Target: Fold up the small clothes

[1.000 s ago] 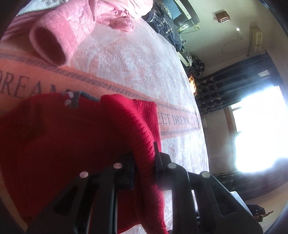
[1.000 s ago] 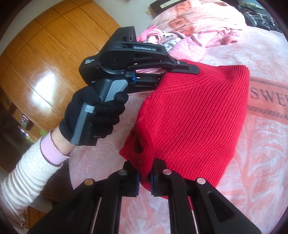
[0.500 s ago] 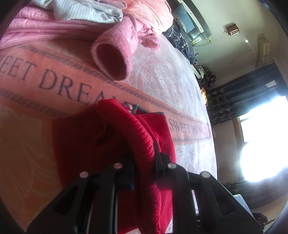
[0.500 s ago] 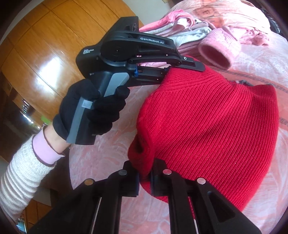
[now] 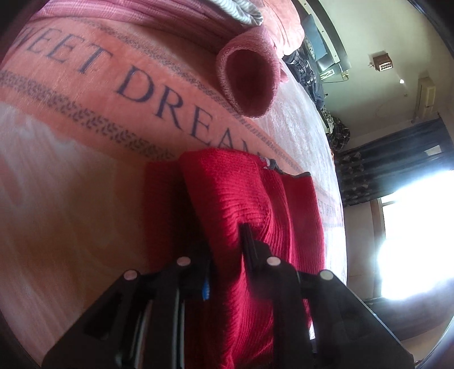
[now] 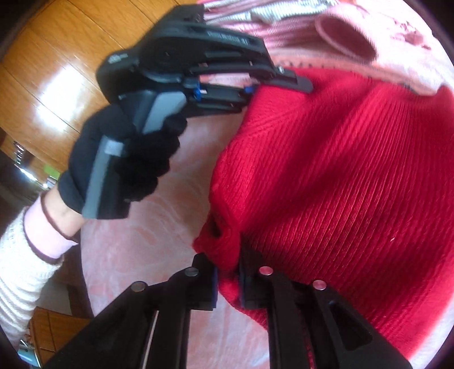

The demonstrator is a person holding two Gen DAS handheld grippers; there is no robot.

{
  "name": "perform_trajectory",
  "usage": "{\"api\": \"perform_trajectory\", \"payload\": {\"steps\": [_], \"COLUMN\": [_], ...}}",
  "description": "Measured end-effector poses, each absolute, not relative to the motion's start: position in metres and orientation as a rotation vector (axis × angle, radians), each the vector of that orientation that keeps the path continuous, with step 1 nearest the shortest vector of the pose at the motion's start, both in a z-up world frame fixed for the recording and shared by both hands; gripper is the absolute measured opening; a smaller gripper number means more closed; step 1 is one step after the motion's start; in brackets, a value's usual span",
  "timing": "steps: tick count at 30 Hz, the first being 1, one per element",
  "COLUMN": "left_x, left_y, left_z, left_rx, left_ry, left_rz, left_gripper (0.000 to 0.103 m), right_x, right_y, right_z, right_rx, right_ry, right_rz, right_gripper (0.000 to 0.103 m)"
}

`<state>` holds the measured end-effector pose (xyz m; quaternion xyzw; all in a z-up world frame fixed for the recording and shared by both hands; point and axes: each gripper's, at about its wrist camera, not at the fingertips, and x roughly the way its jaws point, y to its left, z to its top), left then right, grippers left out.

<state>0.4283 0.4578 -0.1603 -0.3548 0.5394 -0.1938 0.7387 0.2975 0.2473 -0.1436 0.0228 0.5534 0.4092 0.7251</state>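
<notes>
A red ribbed knit garment lies folded on the bed, its far edge near the "SWEET DREAM" band. My right gripper is shut on the garment's near corner. My left gripper is shut on another part of the red garment, with knit bunched between its fingers. In the right wrist view the left gripper is held by a black-gloved hand and pinches the garment's far left edge.
A pink knit sleeve with an open cuff lies beyond the red garment, beside a pile of pink and striped clothes. The bedspread is pink and white. Wooden cabinet doors stand at the left.
Both grippers have carried the red garment forward toward the pink sleeve and lowered it onto the lettered band. The fold has come over. Both stay shut on the knit.
</notes>
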Motion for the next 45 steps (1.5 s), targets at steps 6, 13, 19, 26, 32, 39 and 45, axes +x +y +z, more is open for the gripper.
{"api": "perform_trajectory", "payload": {"steps": [6,13,19,26,32,39,45], "left_x": [0.442,0.428,0.416,0.381,0.292,0.253,0.240], "left_y": [0.465,0.473,0.486,0.482,0.476,0.460,0.467], "left_z": [-0.164,-0.155,-0.174,-0.143,-0.123,-0.128,-0.146], "left_rx": [-0.849,-0.849,-0.892,-0.771,-0.763,-0.831,-0.800], "left_ry": [1.141,1.088,1.091,1.159,1.253,1.255,1.285], "left_rz": [-0.371,-0.343,-0.280,-0.247,-0.256,-0.360,-0.299], "left_gripper": [0.028,0.010,0.011,0.046,0.060,0.045,0.009], "right_x": [0.299,0.281,0.287,0.286,0.266,0.262,0.260], "right_y": [0.241,0.193,0.172,0.154,0.118,0.108,0.109], "right_z": [-0.141,-0.123,-0.137,-0.120,-0.114,-0.121,-0.121], "right_rx": [0.148,0.247,0.271,0.284,0.278,0.292,0.280], "right_ry": [1.229,1.181,1.214,1.196,1.158,1.187,1.191], "right_rz": [0.956,0.945,0.831,0.840,0.748,0.708,0.702], "right_gripper": [0.043,0.049,0.046,0.062,0.064,0.063,0.063]}}
